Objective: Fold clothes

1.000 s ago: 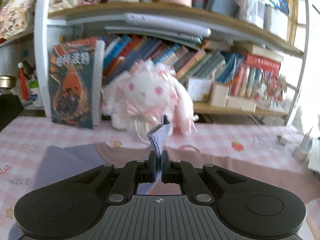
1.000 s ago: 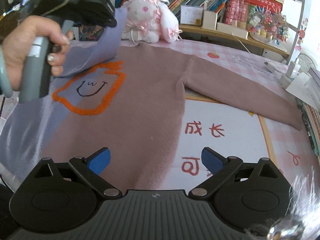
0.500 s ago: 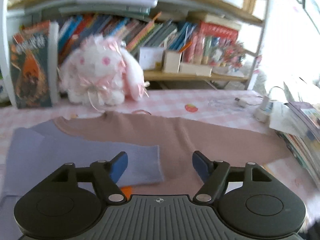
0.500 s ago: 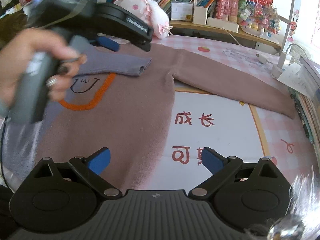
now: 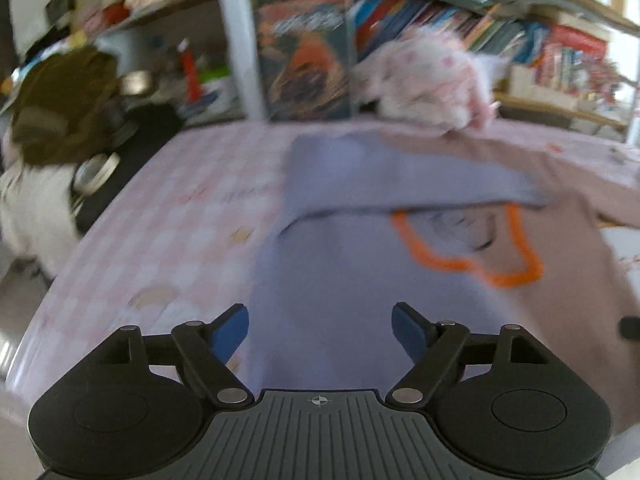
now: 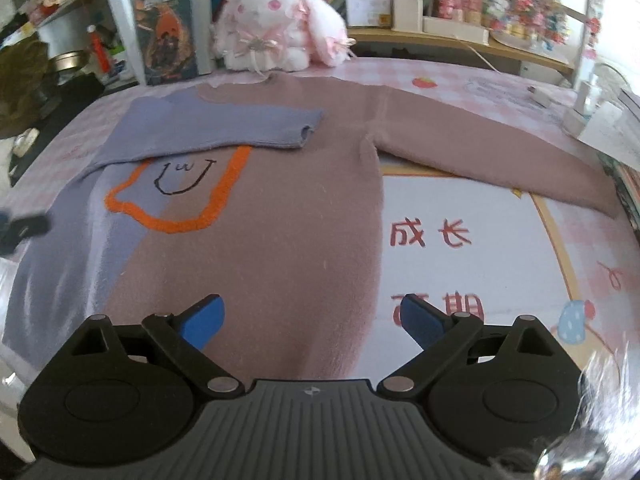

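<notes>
Grippers first: the left gripper (image 5: 320,332) and the right gripper (image 6: 312,320) both have their jaws wide apart and hold nothing. Each hovers low over the near hem of the sweater (image 6: 260,220), which lies flat on the checked table (image 5: 192,200). Its neck points away, toward the plush bunny (image 6: 276,36). The purple sleeve (image 6: 216,128) is folded across the chest; the pink sleeve (image 6: 492,148) stretches out to the right.
</notes>
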{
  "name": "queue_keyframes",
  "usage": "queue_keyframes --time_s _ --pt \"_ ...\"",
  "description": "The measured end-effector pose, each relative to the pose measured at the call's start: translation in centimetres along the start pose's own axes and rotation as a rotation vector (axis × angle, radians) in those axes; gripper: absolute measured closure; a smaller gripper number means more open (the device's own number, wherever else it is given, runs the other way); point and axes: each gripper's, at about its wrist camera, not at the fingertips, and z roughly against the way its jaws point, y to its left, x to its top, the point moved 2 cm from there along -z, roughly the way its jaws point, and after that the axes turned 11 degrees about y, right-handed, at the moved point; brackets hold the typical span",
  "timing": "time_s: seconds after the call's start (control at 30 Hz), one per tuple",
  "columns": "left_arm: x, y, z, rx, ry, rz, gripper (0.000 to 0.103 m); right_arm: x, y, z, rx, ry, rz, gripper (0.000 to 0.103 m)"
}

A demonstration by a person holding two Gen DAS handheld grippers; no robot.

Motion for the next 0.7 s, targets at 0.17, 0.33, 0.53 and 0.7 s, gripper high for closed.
queue_keyframes --time_s 0.17,0.33,0.53,0.7 --pt "-0.8 3.2 -1.0 -0.059 0.045 0.113 0.022 -1.0 0.3 0.4 -0.048 0.008 -0.085 0.014" --pt "-1.4 5.7 -2.6 -0.165 0.09 0.21 0.025 -2.0 0.3 0.4 -0.062 0.048 -0.166 0.04" --pt "-1.1 6.6 -3.6 -0.251 0.133 0.27 0.049 -2.5 0.3 0.3 -0.066 0.063 -0.234 0.054" --pt "-0.6 6.8 -4.2 -0.279 0.132 0.263 0.097 -2.3 0.7 0.2 -0.052 0.065 -0.242 0.087"
